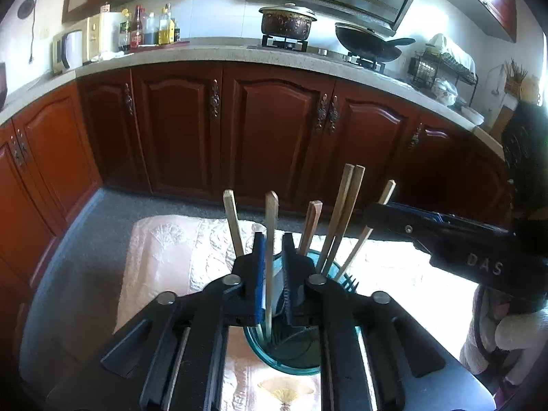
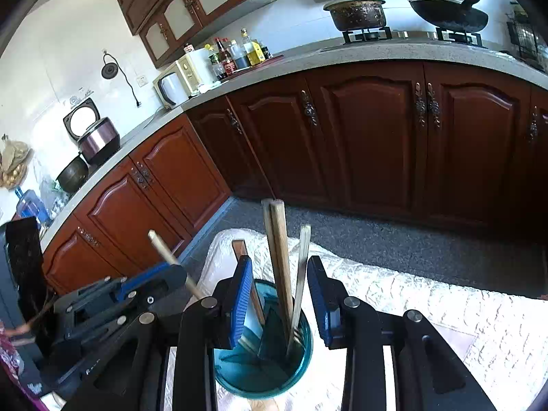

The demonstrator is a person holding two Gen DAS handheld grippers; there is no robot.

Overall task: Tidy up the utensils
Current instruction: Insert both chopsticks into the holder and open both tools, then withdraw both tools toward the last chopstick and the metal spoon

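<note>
A teal glass cup (image 1: 294,359) stands on a white embroidered cloth (image 1: 178,257) and holds several wooden chopsticks (image 1: 346,215) and a fork (image 2: 299,287). My left gripper (image 1: 274,267) is over the cup with its jaws a little apart; one chopstick (image 1: 270,239) stands between them against the left pad, and it is unclear whether it is pinched. My right gripper (image 2: 279,291) is open, its jaws straddling the cup (image 2: 263,373) and the paired chopsticks (image 2: 277,257). The right gripper also shows in the left wrist view (image 1: 445,239), the left gripper in the right wrist view (image 2: 137,291).
The cloth lies on a dark table (image 1: 78,274). Behind are red-brown cabinets (image 1: 274,130), a counter with a pot (image 1: 286,22), a wok (image 1: 370,42), bottles (image 1: 147,29) and a kettle (image 1: 73,48). A rice cooker (image 2: 97,137) sits at the left.
</note>
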